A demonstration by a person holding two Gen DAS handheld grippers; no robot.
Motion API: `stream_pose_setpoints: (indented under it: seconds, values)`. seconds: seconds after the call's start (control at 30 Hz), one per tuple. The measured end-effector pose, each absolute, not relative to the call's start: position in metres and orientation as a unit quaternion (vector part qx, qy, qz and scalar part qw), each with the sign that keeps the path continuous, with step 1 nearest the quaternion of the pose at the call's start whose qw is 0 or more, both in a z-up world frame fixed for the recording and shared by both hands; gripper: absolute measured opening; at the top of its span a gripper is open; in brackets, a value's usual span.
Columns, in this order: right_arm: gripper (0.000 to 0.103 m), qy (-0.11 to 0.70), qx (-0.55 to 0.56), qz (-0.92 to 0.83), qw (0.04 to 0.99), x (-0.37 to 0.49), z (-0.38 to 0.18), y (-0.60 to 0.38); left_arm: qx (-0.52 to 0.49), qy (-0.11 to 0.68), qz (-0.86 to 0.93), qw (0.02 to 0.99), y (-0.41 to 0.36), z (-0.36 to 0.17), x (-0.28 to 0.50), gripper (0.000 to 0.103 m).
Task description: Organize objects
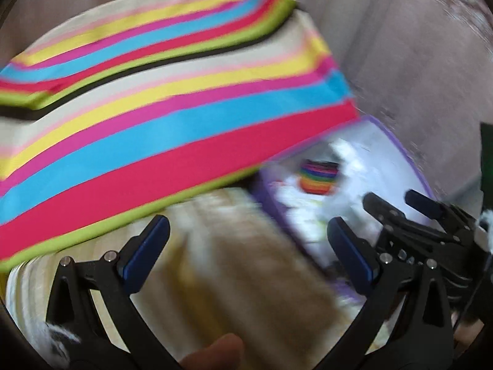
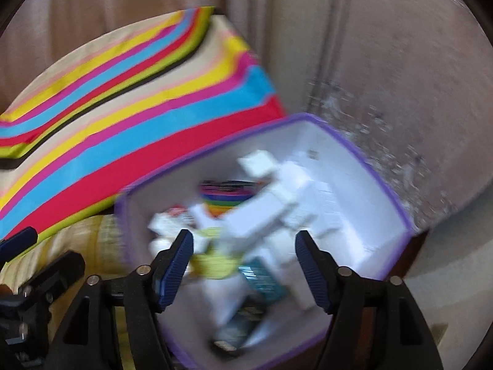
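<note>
Seemingly well along: the purple-rimmed box (image 2: 354,154) at lower centre already holds many small white boxes (image 2: 262,225); both the right hand-held gripper (image 2: 243,265) and left hand-held gripper (image 1: 246,246) are spread, empty.

A home, most likely a bedroom or living room: striped pillows (image 1: 172,117) in bright colours lie on a yellowish bedspread (image 1: 246,277), beige curtains (image 2: 138,0) hang behind, and a purple-edged fabric bin (image 2: 385,191) of small boxes sits at the spread's edge by a scuffed, peeling wall (image 2: 400,92).
</note>
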State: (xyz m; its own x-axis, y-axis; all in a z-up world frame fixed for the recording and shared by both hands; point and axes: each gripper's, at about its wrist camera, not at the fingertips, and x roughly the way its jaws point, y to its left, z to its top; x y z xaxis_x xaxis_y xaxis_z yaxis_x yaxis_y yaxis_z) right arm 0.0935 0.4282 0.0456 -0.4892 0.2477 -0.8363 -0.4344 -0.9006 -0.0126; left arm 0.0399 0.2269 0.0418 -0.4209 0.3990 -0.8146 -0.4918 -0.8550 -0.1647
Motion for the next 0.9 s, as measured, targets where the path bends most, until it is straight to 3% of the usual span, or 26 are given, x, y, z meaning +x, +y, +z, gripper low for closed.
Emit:
stream_pose_setpoints:
  seconds: [0.33, 0.43, 0.53, 0.9]
  values:
    - [0.078, 0.035, -0.503, 0.864, -0.010, 0.034, 0.031, 0.274, -0.495, 0.002, 0.868, 0.034, 0.051, 0.030, 0.035, 0.103]
    - [0.085, 0.010, -0.515, 0.857, -0.012, 0.023, 0.018, 0.244, -0.517, 0.005, 0.856, 0.003, 0.029, 0.015, 0.030, 0.103]
    - [0.103, 0.006, -0.519, 0.854, 0.015, 0.019, 0.007, 0.236, -0.522, -0.002, 0.853, 0.006, 0.023, 0.006, 0.026, 0.103]
    - [0.103, 0.022, -0.522, 0.852, 0.007, 0.019, 0.004, 0.242, -0.527, 0.013, 0.850, 0.002, 0.029, 0.002, 0.025, 0.103]
